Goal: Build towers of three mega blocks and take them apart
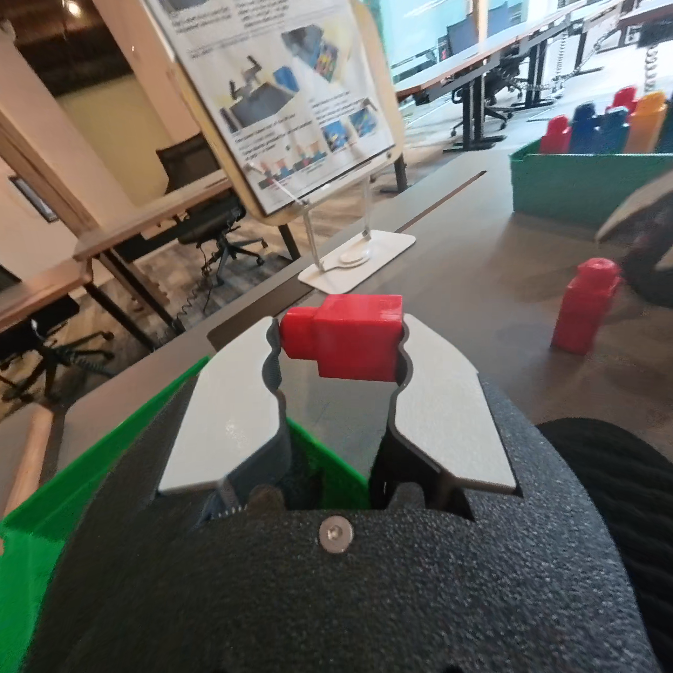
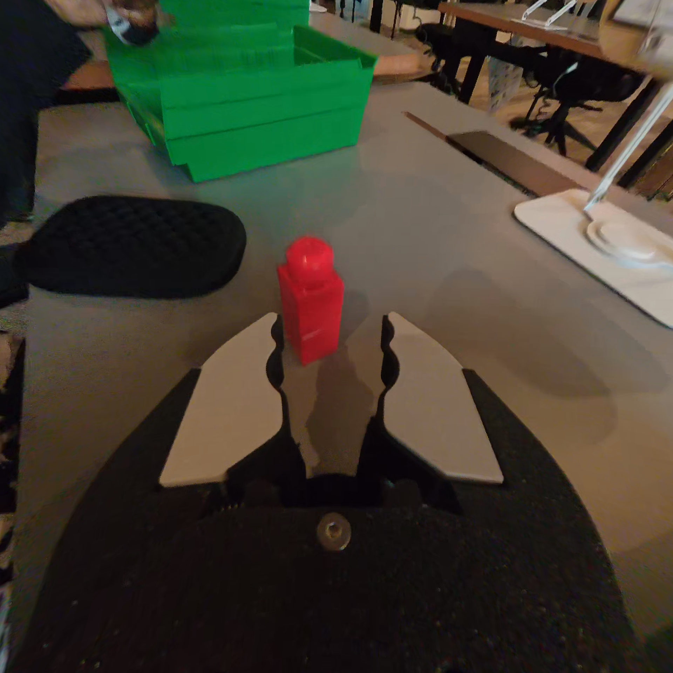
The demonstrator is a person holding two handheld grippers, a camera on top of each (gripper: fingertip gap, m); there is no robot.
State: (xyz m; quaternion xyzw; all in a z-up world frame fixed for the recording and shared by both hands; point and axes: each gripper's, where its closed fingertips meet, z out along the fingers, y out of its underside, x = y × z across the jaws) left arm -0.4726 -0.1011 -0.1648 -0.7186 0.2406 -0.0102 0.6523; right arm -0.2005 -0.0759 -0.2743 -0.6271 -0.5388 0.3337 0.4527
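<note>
My left gripper (image 1: 339,320) is shut on a red mega block (image 1: 342,337). It holds the block sideways, stud pointing left, above the dark table near a green bin's corner (image 1: 109,455). A second red block (image 1: 586,309) stands upright on the table to the right, and part of the right gripper (image 1: 633,215) shows beyond it. In the right wrist view my right gripper (image 2: 332,315) is open and empty. The upright red block (image 2: 311,302) stands just past its fingertips, slightly left of the middle of the gap, not touching them.
A green bin (image 1: 568,182) with several coloured blocks stands at the far right. A green bin (image 2: 255,109) sits behind the upright block. A black textured pad (image 2: 134,244) lies to its left. A sign stand's white base (image 1: 358,260) (image 2: 597,247) sits near the table edge. The grippers' ends are close to 30 cm from one another.
</note>
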